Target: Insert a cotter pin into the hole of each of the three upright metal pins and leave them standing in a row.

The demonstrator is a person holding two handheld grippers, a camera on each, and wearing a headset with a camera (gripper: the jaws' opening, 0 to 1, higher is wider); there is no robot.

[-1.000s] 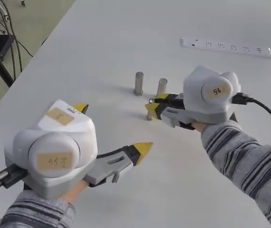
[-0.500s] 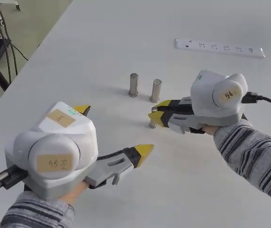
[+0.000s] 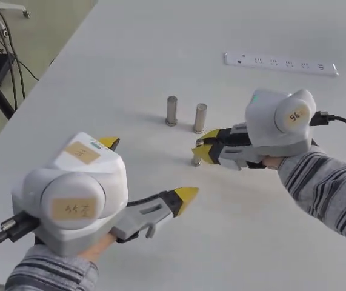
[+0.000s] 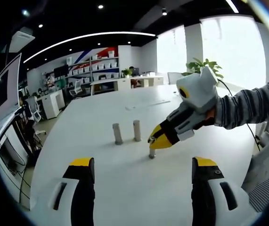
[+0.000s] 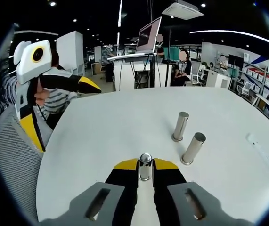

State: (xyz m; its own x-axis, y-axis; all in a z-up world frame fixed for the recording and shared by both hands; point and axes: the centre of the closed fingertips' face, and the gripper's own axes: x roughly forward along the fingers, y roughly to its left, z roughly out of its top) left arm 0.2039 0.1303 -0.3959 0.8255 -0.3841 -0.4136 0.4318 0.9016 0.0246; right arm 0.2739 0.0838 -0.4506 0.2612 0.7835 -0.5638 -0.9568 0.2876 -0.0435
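Three grey metal pins stand upright. Two are taller, plain cylinders, side by side but apart on the far side: the far-left pin [image 3: 172, 111] and, just to its right and slightly nearer, the far-right pin [image 3: 200, 118]. The short pin [image 3: 196, 159] stands nearer, in front of them, its rounded top between the yellow tips of the right gripper [image 3: 202, 145]. Their holes are too small to make out.

In my head view the right gripper's [image 3: 199, 148] yellow tips cover the top of the front metal pin [image 3: 196, 160]; whether any pin carries a cotter pin is too small for me to tell
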